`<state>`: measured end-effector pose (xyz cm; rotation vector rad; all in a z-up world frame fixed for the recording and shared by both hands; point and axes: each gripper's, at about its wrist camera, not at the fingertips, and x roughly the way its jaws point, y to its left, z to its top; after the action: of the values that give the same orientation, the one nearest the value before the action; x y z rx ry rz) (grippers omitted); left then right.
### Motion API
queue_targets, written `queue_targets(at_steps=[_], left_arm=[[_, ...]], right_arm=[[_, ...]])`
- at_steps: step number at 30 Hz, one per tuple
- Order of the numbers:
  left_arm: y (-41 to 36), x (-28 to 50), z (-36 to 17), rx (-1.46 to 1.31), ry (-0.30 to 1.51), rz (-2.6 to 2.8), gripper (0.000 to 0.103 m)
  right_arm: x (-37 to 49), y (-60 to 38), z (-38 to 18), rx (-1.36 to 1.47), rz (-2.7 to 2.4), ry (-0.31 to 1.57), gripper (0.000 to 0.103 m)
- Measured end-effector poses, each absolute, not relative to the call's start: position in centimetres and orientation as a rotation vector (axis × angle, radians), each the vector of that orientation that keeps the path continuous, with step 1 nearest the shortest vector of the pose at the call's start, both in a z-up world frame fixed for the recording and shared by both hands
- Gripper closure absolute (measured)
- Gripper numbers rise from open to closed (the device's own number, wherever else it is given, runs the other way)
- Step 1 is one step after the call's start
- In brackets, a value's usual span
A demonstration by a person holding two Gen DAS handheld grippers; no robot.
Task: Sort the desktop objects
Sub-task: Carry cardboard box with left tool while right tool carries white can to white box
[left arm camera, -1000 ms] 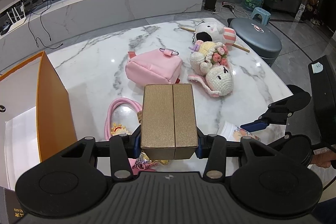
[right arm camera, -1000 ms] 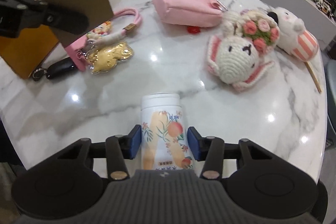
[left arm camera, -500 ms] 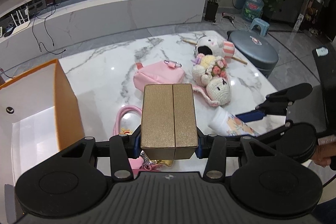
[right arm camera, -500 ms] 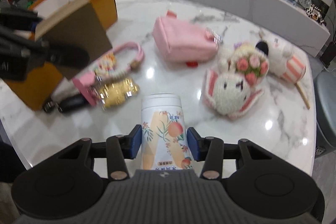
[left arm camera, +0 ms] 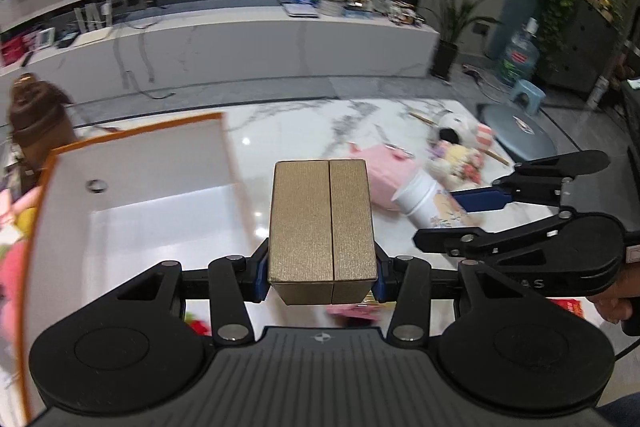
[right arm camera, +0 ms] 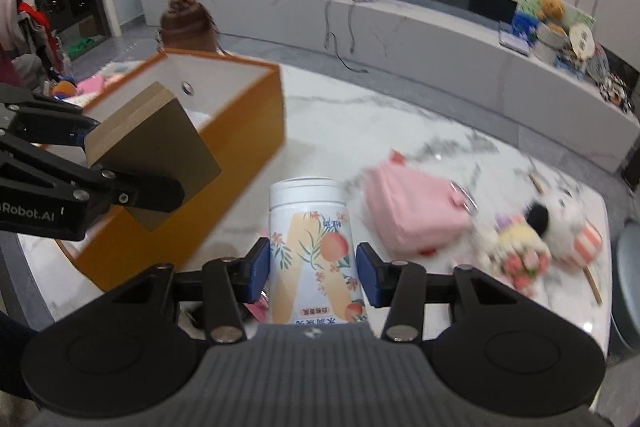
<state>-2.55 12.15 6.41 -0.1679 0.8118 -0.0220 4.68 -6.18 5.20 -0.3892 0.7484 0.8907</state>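
Observation:
My left gripper [left arm camera: 322,277] is shut on a gold box [left arm camera: 322,223], held in the air beside the open orange bin [left arm camera: 132,187]; the right wrist view shows that box [right arm camera: 152,151] over the bin's near corner [right arm camera: 224,131]. My right gripper [right arm camera: 312,267] is shut on a white canister with peach and flower print [right arm camera: 310,251], lifted above the marble table [right arm camera: 332,119]. In the left wrist view the canister [left arm camera: 420,197] hangs to the right of the gold box.
A pink pouch [right arm camera: 412,211] and several plush toys [right arm camera: 532,235] lie on the table's right side. A wooden stick [right arm camera: 592,285] lies near the right edge. Small trinkets hide under both grippers. A long white cabinet [right arm camera: 400,27] runs behind.
Both grippers have risen and swung left toward the orange bin, each still holding its object. The bin now fills the left of both views.

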Motion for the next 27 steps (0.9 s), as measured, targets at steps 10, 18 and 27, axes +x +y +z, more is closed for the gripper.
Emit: queue_targets(at_steps=[10,18,27], left_arm=[[20.4,-4.3,6.3,-0.227,0.821,0.147,0.051],[24.6,-4.1,3.9,-0.243,0.88,0.235,0.051],[25.9,-4.0,2.5,-0.206,0.923,0.273,0.051]], right_arm=[[2.4,0.5,7.8,-0.337,1.003,0.662,0.055],[0.0,6.4,7.1,-0.342,1.094,0.655,0.055],[-1.1,10.4,4.6,-0.399,1.096,0.69,0.055]])
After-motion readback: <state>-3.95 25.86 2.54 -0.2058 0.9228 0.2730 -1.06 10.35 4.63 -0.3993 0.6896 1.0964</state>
